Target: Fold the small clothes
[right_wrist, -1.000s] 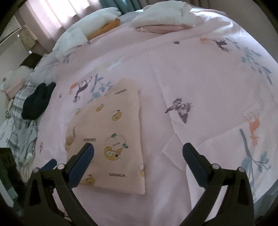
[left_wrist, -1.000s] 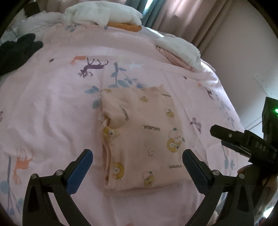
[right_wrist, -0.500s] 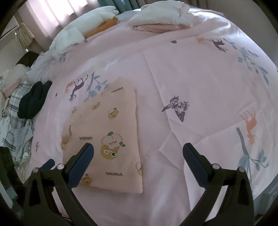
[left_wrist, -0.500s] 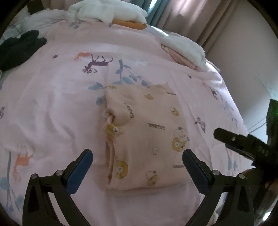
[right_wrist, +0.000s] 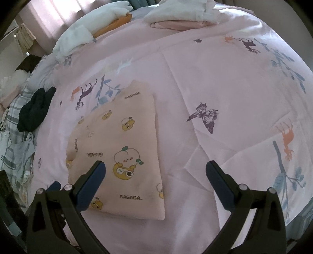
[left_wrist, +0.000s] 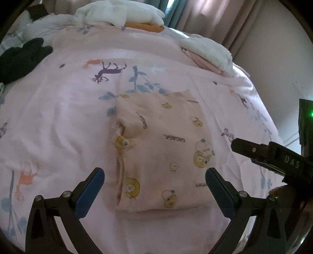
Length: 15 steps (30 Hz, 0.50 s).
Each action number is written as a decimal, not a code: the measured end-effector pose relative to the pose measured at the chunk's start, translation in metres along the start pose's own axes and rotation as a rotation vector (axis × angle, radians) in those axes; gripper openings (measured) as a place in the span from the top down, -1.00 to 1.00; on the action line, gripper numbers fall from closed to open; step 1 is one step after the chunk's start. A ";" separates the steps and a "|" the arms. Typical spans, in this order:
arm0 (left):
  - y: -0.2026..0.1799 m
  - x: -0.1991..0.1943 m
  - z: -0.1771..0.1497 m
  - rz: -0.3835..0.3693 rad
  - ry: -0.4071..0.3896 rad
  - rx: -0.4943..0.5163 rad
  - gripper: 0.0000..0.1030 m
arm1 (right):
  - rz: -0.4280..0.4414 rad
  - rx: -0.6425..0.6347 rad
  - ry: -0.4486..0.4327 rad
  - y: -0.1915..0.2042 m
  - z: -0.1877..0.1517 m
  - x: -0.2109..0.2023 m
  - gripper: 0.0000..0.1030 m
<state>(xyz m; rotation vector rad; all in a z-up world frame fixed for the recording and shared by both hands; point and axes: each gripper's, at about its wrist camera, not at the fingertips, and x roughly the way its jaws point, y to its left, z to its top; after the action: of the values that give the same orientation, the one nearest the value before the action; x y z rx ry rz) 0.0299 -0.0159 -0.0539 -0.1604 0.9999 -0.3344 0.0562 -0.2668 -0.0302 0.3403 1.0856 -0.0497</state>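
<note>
A small peach garment with cartoon prints (left_wrist: pixel 164 152) lies folded into a rectangle on the pink bedspread (left_wrist: pixel 58 127); it also shows in the right wrist view (right_wrist: pixel 121 148). My left gripper (left_wrist: pixel 154 175) is open and empty, hovering above the garment's near edge. My right gripper (right_wrist: pixel 155 172) is open and empty, above the garment's near right part. The right gripper's body shows at the right edge of the left wrist view (left_wrist: pixel 273 156).
A white and orange pile of clothes (left_wrist: pixel 121 15) lies at the far edge of the bed. A white and pink folded stack (left_wrist: pixel 207 50) sits at the far right. A dark garment (left_wrist: pixel 21 56) lies at the left. Curtains (left_wrist: pixel 215 15) hang behind.
Both grippers have moved forward, closer over the folded garment. The garment has not moved. Both jaws stay open.
</note>
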 end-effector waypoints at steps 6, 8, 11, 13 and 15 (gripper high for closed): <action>0.001 -0.002 0.000 0.003 -0.011 -0.011 -0.97 | -0.007 -0.011 0.010 0.002 -0.001 0.002 -1.00; 0.002 -0.002 -0.001 0.016 -0.013 -0.011 -0.97 | -0.006 -0.011 0.009 0.003 -0.002 0.002 -1.00; 0.002 -0.003 -0.001 0.031 -0.016 -0.007 -0.97 | -0.007 -0.009 0.011 0.003 -0.003 0.003 -1.00; 0.002 -0.002 -0.001 0.039 -0.014 -0.008 -0.97 | -0.009 -0.009 0.012 0.004 -0.003 0.003 -1.00; 0.001 -0.002 -0.001 0.039 -0.013 -0.003 -0.97 | -0.009 -0.009 0.013 0.004 -0.003 0.003 -1.00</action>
<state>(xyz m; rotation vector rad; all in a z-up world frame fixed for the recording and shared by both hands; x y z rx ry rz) 0.0287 -0.0142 -0.0535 -0.1459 0.9895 -0.2962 0.0560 -0.2620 -0.0331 0.3284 1.1001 -0.0510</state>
